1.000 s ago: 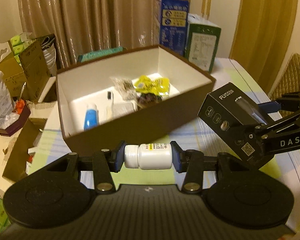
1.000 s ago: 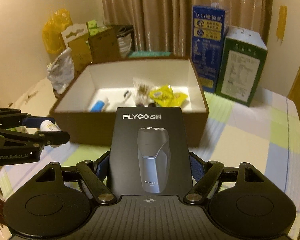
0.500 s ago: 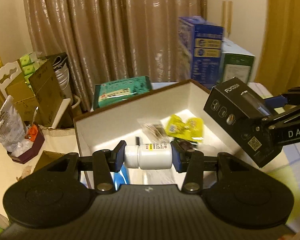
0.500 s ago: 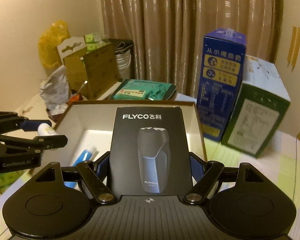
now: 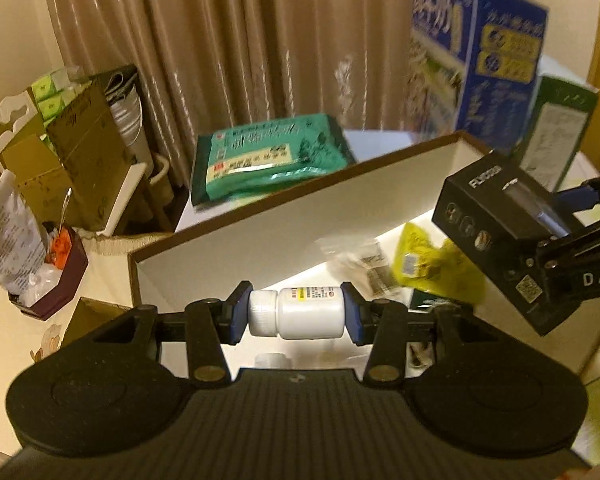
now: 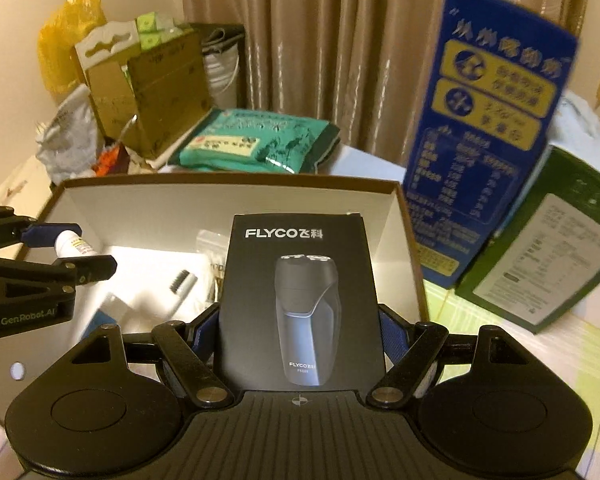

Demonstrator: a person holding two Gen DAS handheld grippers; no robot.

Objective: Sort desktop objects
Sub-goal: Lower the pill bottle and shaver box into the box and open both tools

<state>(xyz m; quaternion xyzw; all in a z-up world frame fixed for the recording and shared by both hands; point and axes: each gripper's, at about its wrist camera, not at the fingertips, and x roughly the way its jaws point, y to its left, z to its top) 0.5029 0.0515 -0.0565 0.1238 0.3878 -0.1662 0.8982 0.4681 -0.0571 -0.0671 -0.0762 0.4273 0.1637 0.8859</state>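
One white capped pill bottle [image 5: 296,312], black shaver box [image 6: 298,304]

Both wrist cameras look steeply down, close over the open brown box [image 5: 284,236] [image 6: 228,200]; each catches the other gripper at its edge, curtain [image 5: 220,48] [image 6: 320,40] behind.

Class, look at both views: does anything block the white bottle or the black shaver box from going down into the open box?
Nothing visible does. The white bottle and black shaver box both hang over the open box, which has no lid; only small packets lie on its floor.
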